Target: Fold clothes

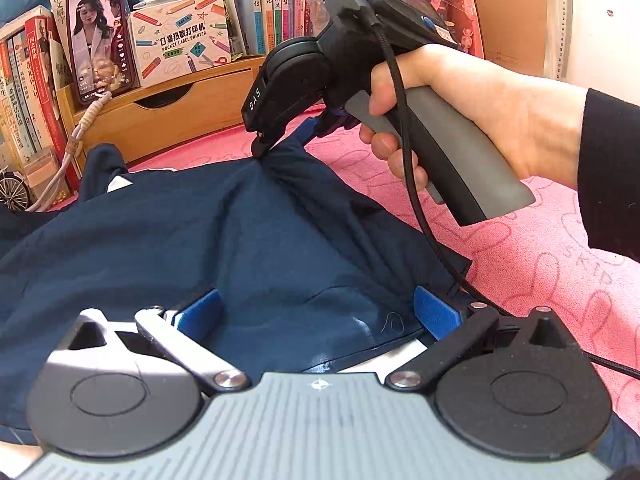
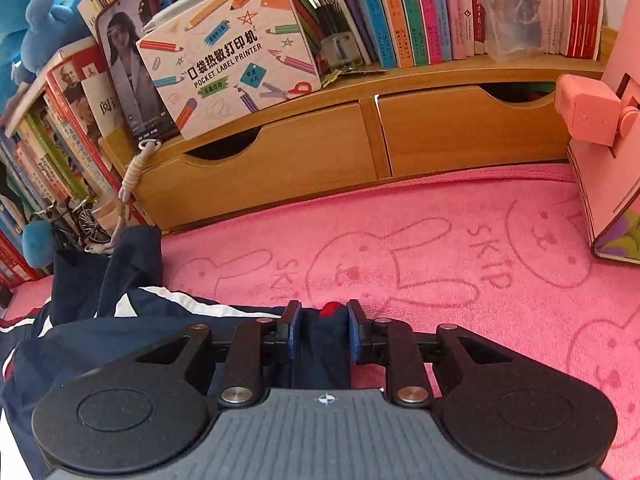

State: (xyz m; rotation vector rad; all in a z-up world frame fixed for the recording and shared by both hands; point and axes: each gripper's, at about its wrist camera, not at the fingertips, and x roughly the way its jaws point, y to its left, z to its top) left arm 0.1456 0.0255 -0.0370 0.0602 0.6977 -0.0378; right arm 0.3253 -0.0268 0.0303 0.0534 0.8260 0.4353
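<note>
A navy garment [image 1: 160, 240] with white stripes lies rumpled on a pink bunny-print towel [image 1: 520, 272]. My left gripper [image 1: 318, 312] stands open, its blue pads wide apart on either side of a fold at the garment's near edge. In the left wrist view a hand [image 1: 480, 112] holds my right gripper [image 1: 262, 148], whose tip pinches the far edge of the cloth and pulls it into a small peak. From the right wrist, the right gripper [image 2: 324, 332] has navy fabric with a red bit bunched between its pads, and the garment [image 2: 100, 344] spreads to the left.
A wooden shelf with two drawers [image 2: 300, 168] borders the towel [image 2: 440, 240] at the back and carries books, a propped phone [image 1: 98, 40] and a label printer box [image 1: 180, 40]. A pink box [image 2: 608, 160] stands at the right. A black cable [image 1: 416, 208] hangs from the right gripper.
</note>
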